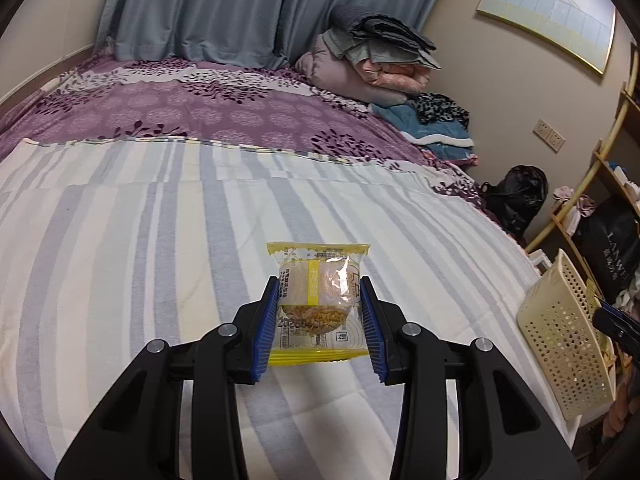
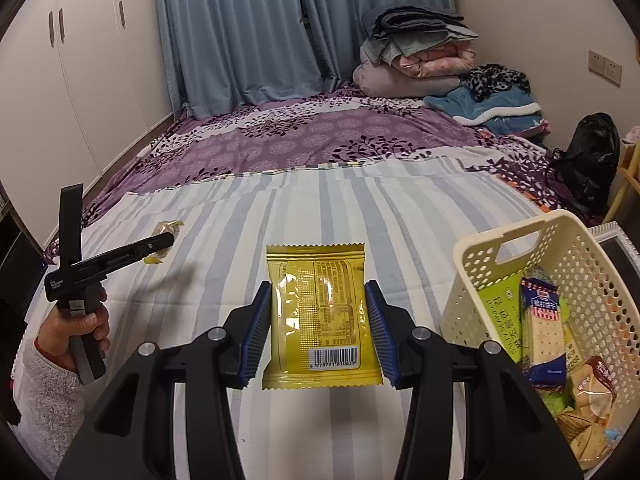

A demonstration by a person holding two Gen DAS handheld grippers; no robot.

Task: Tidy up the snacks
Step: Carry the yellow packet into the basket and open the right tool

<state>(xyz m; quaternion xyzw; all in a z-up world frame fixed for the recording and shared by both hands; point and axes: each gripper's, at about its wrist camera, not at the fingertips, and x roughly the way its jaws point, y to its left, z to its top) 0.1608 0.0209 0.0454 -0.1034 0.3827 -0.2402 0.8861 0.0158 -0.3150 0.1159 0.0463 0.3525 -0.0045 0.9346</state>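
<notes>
In the left wrist view my left gripper [image 1: 319,292] is shut on a clear snack packet with yellow edges [image 1: 318,300], held just above the striped sheet. In the right wrist view my right gripper [image 2: 319,298] is shut on a gold foil snack packet [image 2: 320,312], barcode side up. A cream perforated basket [image 2: 480,280] stands just right of it, holding several snack packs [image 2: 540,332]. The left gripper [image 2: 160,242] also shows at the far left with its packet [image 2: 166,228]. The basket shows at the right edge of the left wrist view [image 1: 560,332].
The bed carries a striped sheet [image 2: 280,220] in front and a purple floral cover [image 2: 320,136] behind. Folded bedding [image 2: 420,52] is piled at the far right corner. A black bag [image 2: 592,152] sits beside the bed. Wardrobe doors [image 2: 80,60] stand at left.
</notes>
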